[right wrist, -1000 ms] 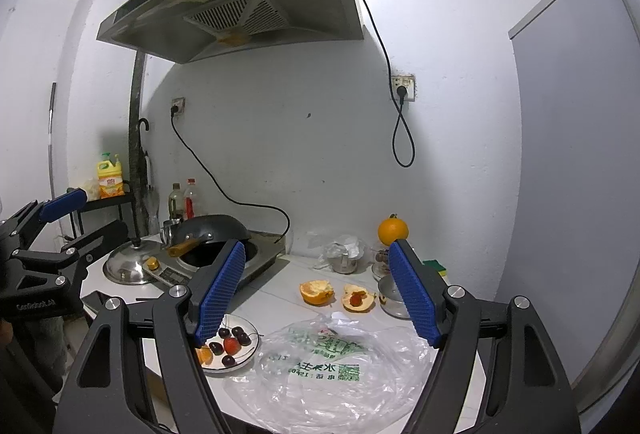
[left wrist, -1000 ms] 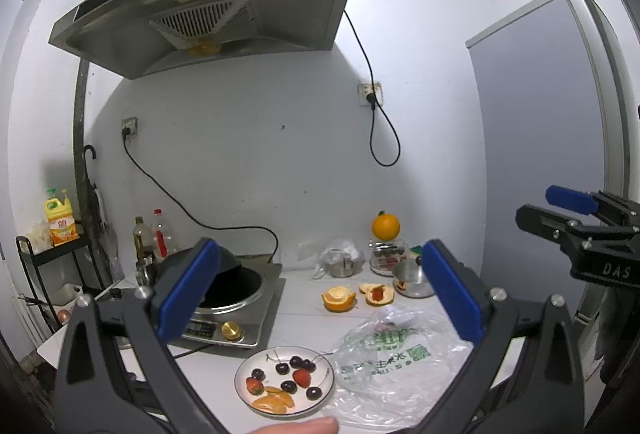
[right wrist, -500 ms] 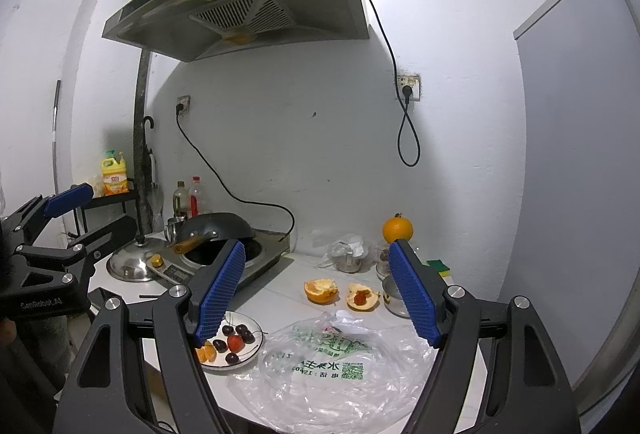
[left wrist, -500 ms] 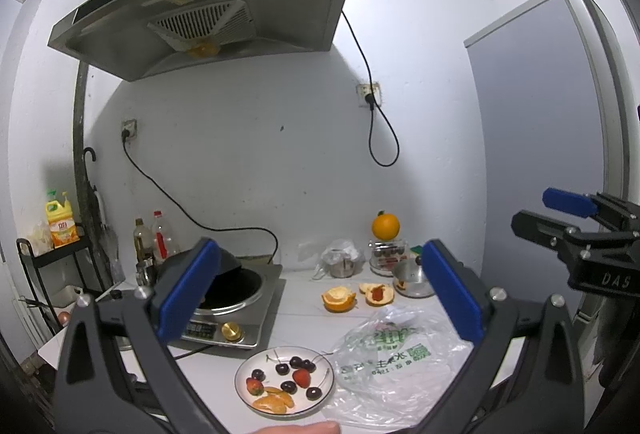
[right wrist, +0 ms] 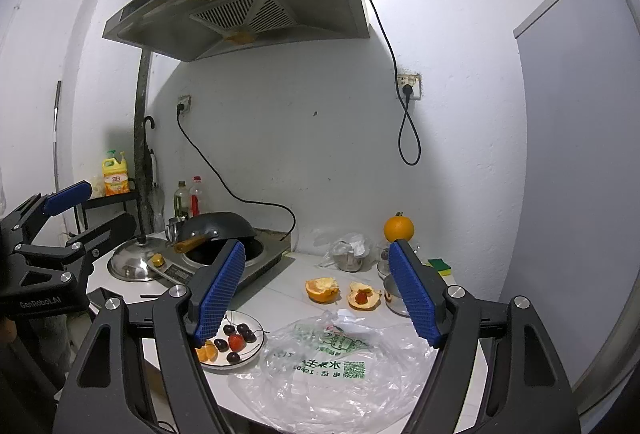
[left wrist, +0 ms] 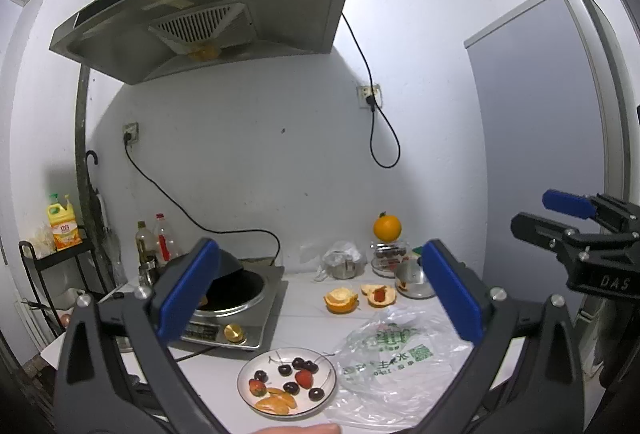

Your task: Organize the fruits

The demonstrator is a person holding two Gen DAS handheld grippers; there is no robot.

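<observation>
Left wrist view
Left gripper (left wrist: pixel 320 290): hanging wide open, gripping nothing.
Plate (left wrist: pixel 245 383): sitting below, between the jaws, carrying cherries, strawberries and orange segments.
Bag (left wrist: pixel 396 358): lying under the right jaw.

Right wrist view
Right gripper (right wrist: pixel 318 292): standing wide open, holding nothing.
Plate (right wrist: pixel 251 354): lying beneath the left jaw.
Bag (right wrist: pixel 332 362): spreading below, between the jaws.
Orange (right wrist: pixel 398 228): sitting beyond the right jaw's tip.
</observation>
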